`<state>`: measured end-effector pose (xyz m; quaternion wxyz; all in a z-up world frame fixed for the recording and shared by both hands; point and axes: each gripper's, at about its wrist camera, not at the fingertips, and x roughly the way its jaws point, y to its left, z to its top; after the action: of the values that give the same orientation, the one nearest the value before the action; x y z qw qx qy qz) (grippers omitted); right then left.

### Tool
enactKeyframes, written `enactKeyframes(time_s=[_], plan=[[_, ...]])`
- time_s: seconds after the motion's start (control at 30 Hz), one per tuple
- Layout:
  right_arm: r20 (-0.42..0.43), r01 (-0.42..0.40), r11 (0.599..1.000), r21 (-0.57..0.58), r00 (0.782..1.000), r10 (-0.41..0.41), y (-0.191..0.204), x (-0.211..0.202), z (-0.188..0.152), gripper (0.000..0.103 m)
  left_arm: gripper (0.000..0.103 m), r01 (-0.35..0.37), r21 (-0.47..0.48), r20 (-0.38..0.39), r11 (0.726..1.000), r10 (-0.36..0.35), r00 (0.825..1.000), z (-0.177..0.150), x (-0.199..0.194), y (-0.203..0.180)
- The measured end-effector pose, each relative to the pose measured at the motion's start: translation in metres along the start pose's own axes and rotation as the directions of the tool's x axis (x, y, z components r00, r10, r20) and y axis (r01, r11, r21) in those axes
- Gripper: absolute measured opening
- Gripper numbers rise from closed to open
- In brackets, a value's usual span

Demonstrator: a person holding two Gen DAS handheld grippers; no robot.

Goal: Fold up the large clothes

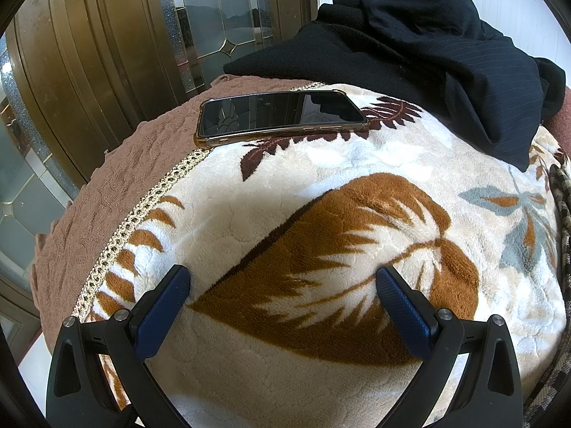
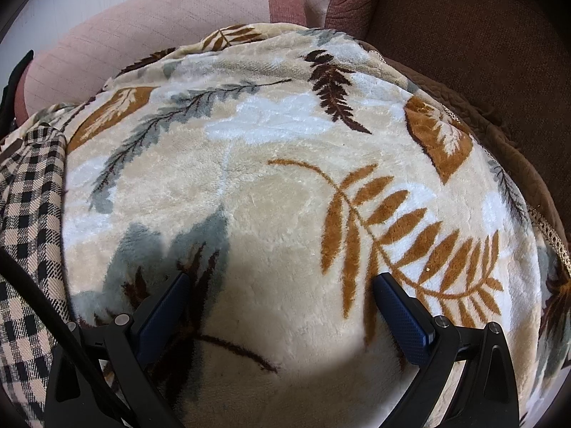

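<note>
Beyond the left hand-held gripper (image 1: 283,278), up and right: dark clothes (image 1: 421,53).
Both spread wide, empty; right hand-held gripper (image 2: 280,285) sees only blanket (image 2: 271,164).

Dark navy garment (image 1: 446,53) lies crumpled; checked garment (image 2: 28,214) lies beside blanket.

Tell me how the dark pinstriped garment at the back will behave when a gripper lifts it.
The dark pinstriped garment lies in soft, crumpled folds on the leaf-print blanket, so it will probably hang limp and sag. It is piled over other black cloth and may drag that along. Its weave looks smooth, so a shallow pinch might slip.
</note>
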<state>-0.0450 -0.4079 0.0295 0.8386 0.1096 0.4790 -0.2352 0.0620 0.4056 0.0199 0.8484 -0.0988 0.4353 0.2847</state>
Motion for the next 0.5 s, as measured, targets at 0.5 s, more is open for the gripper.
enactKeyframes(time_s=[0.5], plan=[[-0.013,0.179,0.982,-0.062,0.984,-0.18,0.024,-0.087,0.007,0.096,0.102,-0.059,0.059,0.219,0.997,0.045,0.975,-0.017,-0.116,-0.015]])
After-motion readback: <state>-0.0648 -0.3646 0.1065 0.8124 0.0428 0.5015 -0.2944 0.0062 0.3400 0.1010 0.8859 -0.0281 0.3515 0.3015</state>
